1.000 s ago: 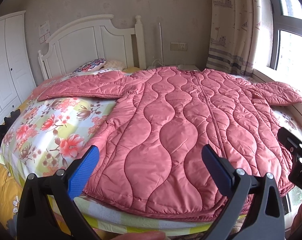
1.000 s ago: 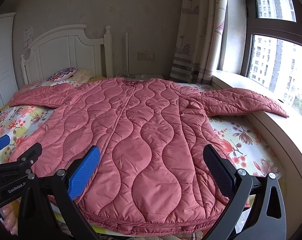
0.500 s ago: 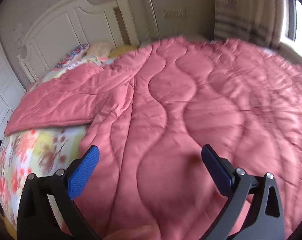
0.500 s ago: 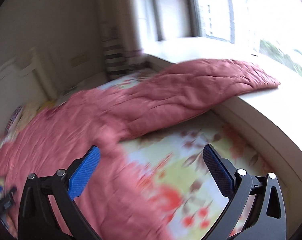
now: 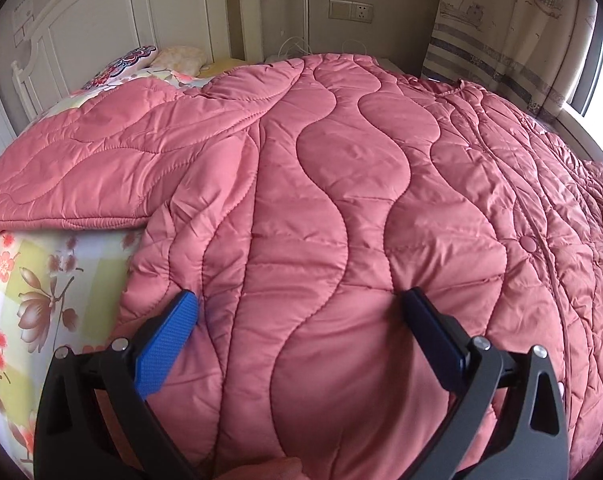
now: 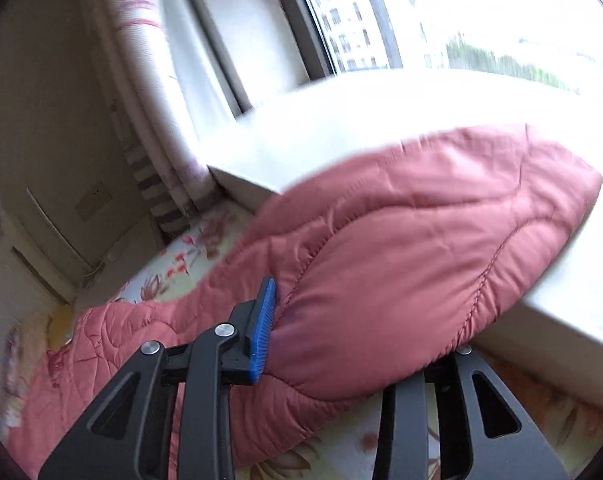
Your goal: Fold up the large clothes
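Moved: right gripper (image 6: 361, 332), from coat hem to sleeve (image 6: 421, 248) on windowsill (image 6: 381, 112); jaws just closing, clamped on sleeve. Left gripper (image 5: 301, 316) apart over coat (image 5: 341, 180) on bed (image 5: 41, 280). Sleeve fold starting.

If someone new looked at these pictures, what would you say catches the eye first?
The big pink quilted coat spread across the floral bedsheet dominates the left wrist view, with the left gripper open over its body. In the right wrist view, the right gripper, whose jaws have just been closing, clamps one sleeve near the bright window sill.
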A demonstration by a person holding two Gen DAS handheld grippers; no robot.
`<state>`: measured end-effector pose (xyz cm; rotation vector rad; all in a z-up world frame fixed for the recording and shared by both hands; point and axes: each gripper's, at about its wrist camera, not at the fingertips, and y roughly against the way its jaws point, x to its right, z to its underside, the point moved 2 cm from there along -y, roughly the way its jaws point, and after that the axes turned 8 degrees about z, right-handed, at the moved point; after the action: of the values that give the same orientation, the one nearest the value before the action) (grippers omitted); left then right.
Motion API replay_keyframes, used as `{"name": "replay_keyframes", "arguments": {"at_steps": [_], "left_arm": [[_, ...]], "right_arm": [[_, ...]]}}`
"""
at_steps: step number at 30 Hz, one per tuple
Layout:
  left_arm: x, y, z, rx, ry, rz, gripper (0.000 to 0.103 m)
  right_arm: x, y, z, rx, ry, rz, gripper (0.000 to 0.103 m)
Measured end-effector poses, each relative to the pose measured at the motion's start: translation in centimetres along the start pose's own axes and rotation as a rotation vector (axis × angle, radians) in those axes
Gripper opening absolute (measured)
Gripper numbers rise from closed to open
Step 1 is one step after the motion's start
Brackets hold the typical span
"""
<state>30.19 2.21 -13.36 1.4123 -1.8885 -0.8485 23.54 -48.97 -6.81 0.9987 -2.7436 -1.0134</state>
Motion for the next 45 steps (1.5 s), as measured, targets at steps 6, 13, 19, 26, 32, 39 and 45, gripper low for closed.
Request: {"name": "replay_keyframes", "arguments": {"at_steps": [6,13,19,26,32,39,45], "left_arm": [[0.0,0.1,0.0,-0.001,0.004,0.005,0.101],[-0.1,0.2,0.1,-0.003,0.001,0.002,0.101],[-0.1,0.2,0.0,-0.008,-0.003,-0.003,0.101],[1.1,1.4,-2.8,-0.004,0.048,0.152,0.101],[3.9,0.5,-8.0,0.132,0.033,0.233,0.101],[9.5,-6.9,-9.4,0.046,-0.253,-0.059,0.101],[4.4,-7.2,-10.4,0.023,-0.015,0.193,0.101]], "right_arm": [[-18.7,8.1,4.1,0.301,0.677,-0.117,0.034],[-27.2,8.6,19.8,0.153,1.215,-0.286,0.080],[-23.2,9.1,17.0,0.029,1.064,-0.327,0.083],[-14.0,7.5,12.4,-0.067,0.668,-0.420,0.084],[-9.3,2.7,10.9,-0.183,0.458,-0.328,0.081],[-7.4,0.6,10.2,-0.262,0.353,-0.370,0.081],[-6.2,2.8,9.9,-0.209,0.381,-0.288,0.081]]}}
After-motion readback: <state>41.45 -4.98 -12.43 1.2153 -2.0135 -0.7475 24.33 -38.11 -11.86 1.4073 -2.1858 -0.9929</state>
